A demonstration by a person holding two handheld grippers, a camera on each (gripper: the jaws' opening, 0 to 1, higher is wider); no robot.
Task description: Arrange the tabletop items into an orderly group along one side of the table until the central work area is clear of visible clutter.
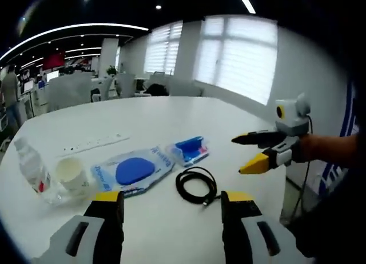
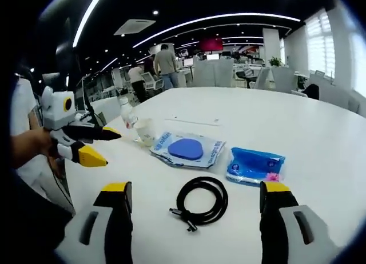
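Observation:
On the white table (image 1: 171, 115) lie a coiled black cable (image 1: 197, 186) (image 2: 201, 201), a clear packet with a blue round pad (image 1: 134, 171) (image 2: 186, 149), and a smaller blue packet (image 1: 190, 150) (image 2: 253, 165). A white paper cup (image 1: 71, 172) (image 2: 145, 131) and a clear plastic bottle (image 1: 31, 168) (image 2: 127, 118) stand beside them. My left gripper (image 1: 171, 204) (image 2: 94, 144) hangs open near the table's edge, nothing between its jaws. My right gripper (image 2: 194, 198) (image 1: 249, 152) is open too, above the cable's side of the table.
A white power strip (image 1: 94, 143) (image 2: 196, 121) lies farther along the table. Office desks, chairs and people (image 2: 166, 64) fill the room behind. Blinds cover the windows (image 1: 240, 58). The table's far half is bare white surface.

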